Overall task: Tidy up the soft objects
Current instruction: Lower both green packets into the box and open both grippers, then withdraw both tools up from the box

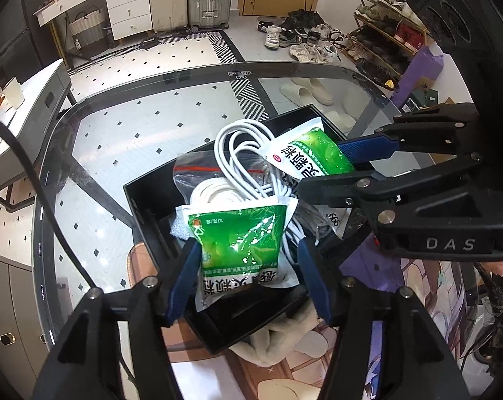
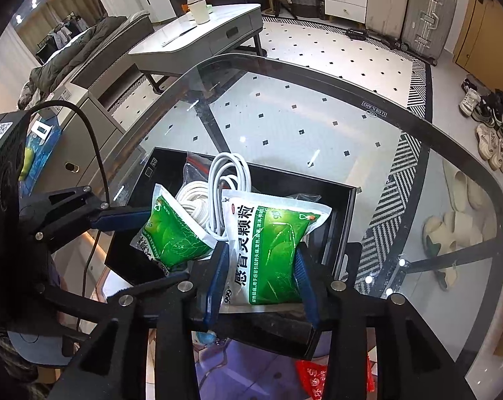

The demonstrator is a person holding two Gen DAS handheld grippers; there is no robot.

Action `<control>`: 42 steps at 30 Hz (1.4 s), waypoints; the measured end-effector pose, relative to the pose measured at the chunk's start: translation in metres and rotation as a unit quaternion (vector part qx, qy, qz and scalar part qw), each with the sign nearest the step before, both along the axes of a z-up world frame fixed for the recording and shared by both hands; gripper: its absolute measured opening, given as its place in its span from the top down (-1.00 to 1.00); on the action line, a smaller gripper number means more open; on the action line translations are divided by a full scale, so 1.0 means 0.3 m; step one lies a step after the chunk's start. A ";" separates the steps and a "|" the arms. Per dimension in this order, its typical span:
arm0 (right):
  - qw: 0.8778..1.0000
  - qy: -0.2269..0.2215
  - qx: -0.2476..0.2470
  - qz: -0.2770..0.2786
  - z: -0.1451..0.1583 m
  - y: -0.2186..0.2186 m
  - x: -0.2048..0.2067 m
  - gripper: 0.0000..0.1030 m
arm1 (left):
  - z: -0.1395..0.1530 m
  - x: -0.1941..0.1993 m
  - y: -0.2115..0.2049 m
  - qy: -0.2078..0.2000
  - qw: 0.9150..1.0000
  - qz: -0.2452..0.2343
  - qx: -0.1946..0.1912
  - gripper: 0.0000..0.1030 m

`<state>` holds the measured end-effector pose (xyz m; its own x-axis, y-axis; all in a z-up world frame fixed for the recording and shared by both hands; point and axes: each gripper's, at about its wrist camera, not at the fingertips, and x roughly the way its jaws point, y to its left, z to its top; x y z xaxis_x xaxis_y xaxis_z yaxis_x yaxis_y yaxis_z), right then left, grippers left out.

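A black open box stands on the glass table. It holds a coiled white cable and a clear zip bag. One green and white sachet stands between the blue pads of my left gripper, with a slim gap at the right pad. A second green sachet lies over the box's near wall between the fingers of my right gripper, which looks loosened. The right wrist view also shows the left gripper around the first sachet.
A beige cloth and a printed purple mat lie at the near table edge. A red bag is seen low in the right wrist view. Below the glass are slippers; a low white table stands beyond.
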<state>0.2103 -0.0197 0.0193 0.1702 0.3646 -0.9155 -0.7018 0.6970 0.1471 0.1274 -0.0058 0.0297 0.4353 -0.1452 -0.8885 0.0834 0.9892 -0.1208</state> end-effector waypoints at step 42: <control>0.998 -0.052 -0.001 -0.020 0.154 -0.114 -0.113 -0.97 | 0.109 -0.097 0.030 -0.031 0.999 0.029 0.021 -1.00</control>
